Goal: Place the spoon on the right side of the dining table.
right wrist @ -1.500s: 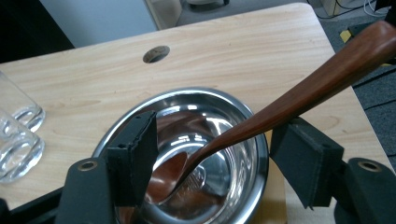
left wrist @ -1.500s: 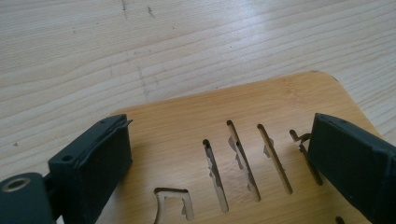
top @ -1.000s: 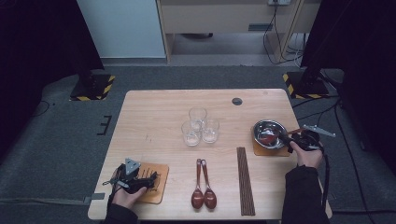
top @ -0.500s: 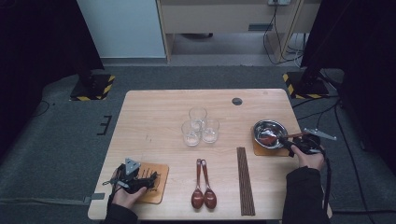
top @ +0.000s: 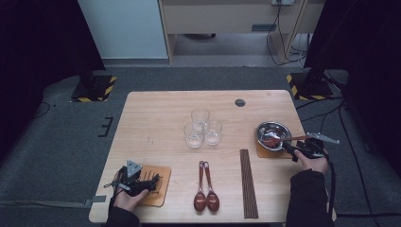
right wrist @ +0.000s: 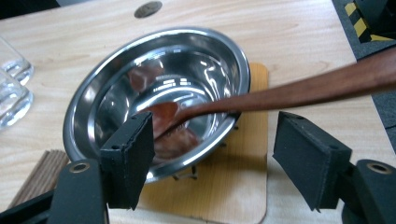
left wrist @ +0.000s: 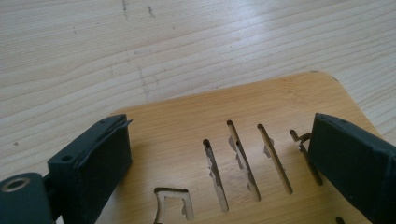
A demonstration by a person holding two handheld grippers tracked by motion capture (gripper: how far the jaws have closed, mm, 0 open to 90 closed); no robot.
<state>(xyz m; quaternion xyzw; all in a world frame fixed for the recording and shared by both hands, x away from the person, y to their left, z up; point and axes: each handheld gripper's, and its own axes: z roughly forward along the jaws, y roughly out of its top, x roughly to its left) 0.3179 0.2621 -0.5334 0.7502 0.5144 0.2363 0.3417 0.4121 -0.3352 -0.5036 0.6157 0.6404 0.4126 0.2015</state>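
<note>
A steel bowl (top: 274,131) (right wrist: 205,60) stands on a wooden coaster (top: 263,152) (right wrist: 233,186) at the table's right. A dark wooden spoon (top: 289,138) (right wrist: 303,86) lies in it, head down in the bowl, handle leaning out over the rim. My right gripper (top: 292,149) (right wrist: 215,119) is open just right of the bowl. The handle runs above its jaws and neither pad touches it. At the front left my left gripper (top: 153,182) (left wrist: 219,123) stands open low over a slotted wooden coaster (top: 158,193) (left wrist: 187,121), nothing between its jaws.
Three glasses (top: 201,128) (right wrist: 11,84) cluster at the table's middle. Two wooden spoons (top: 205,187) lie side by side at the front, a bundle of dark chopsticks (top: 248,182) (right wrist: 37,172) to their right. A round black grommet (top: 240,102) sits near the far edge.
My right gripper has drawn back a little from the bowl toward the table's right edge; the spoon stays in the bowl. The left gripper has kept still.
</note>
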